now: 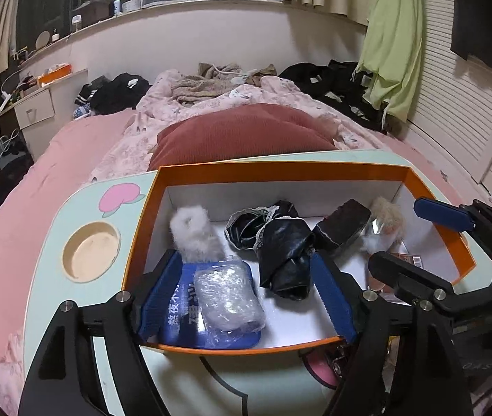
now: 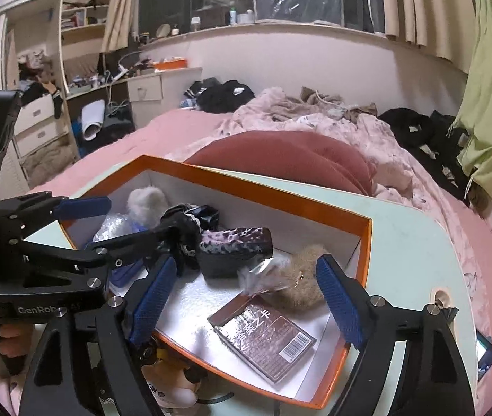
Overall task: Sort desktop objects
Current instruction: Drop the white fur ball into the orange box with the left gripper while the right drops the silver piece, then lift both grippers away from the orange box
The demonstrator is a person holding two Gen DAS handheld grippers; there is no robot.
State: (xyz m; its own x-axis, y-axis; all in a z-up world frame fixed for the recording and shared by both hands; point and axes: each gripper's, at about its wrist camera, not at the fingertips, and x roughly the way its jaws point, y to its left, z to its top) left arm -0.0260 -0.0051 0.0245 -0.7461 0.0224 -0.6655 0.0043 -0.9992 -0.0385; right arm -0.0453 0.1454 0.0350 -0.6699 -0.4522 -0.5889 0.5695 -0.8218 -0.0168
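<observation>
An orange box (image 1: 280, 168) with a white inside stands on a mint-green lap table (image 1: 55, 294). My left gripper (image 1: 247, 298) is open over its near left corner, and a blue packet (image 1: 176, 315) topped by a clear plastic bag (image 1: 227, 298) lies between the pads, untouched. Behind them lie a white fluffy piece (image 1: 194, 232), black shiny cloth (image 1: 280, 242) and a dark block (image 1: 343, 225). My right gripper (image 2: 246, 300) is open over the box's right end, above a brown packet (image 2: 266, 339) and a beige fluffy piece (image 2: 301, 277).
The table sits on a pink bed, with a red cushion (image 1: 246, 135) just behind the box. A round cup recess (image 1: 91, 251) is at the table's left. A phone (image 2: 486, 353) lies at the table's right edge. A plush toy (image 2: 173, 381) is under the box's near side.
</observation>
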